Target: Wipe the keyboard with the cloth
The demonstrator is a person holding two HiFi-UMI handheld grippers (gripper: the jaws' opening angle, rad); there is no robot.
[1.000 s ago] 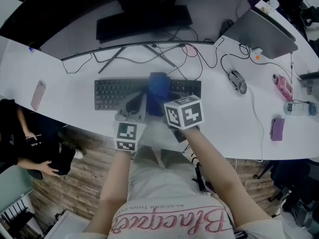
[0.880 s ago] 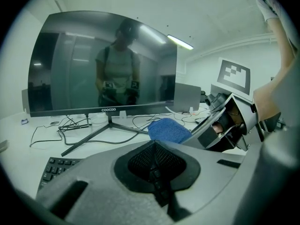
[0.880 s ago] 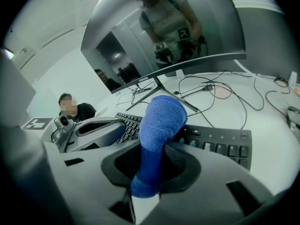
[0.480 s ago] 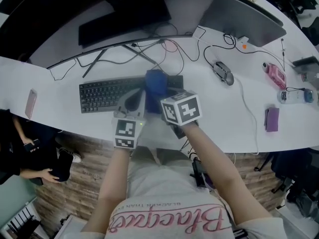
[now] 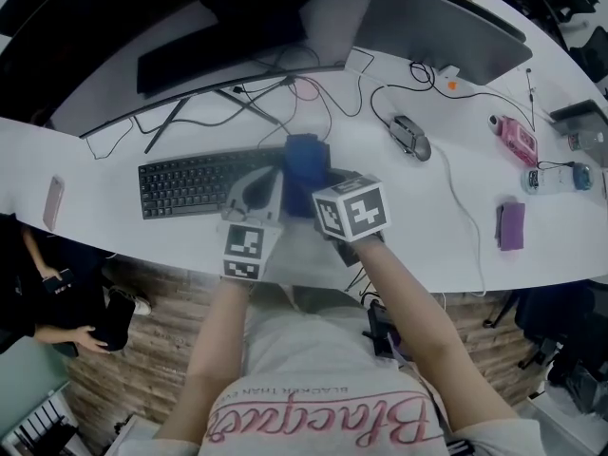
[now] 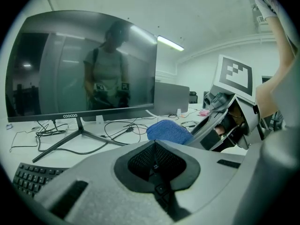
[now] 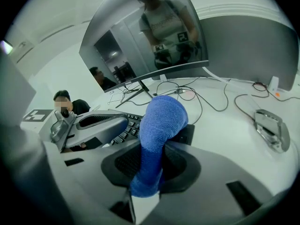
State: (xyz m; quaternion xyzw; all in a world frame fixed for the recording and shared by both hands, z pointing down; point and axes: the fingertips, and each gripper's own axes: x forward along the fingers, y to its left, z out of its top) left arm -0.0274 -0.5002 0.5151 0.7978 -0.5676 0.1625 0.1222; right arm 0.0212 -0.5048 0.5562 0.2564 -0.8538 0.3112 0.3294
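2 grippers are hanging side by side over the near part of the white desk (image 5: 432, 231). The right gripper (image 7: 146, 175) is pinching the blue cloth (image 7: 161, 118) tight between its fingers. The cloth is sticking out ahead of it as a thick roll. Its long axis is running away from the person, with the rounded end pointing toward the monitor (image 5: 199, 22).

From the head view the cloth is sitting over the right end of the black keyboard (image 5: 195, 183), but I can't tell if it's actually touching the keys. The keyboard's long axis is running left to right along the desk edge, so the cloth is lying crosswise to it.

The left gripper (image 6: 157, 165) is just left of the cloth, over the keyboard's right half. Its fingers are pressed together with nothing between them. A mouse (image 5: 407, 137) is lying well off to the right, and loose cables (image 5: 285, 98) are trailing between keyboard and monitor.
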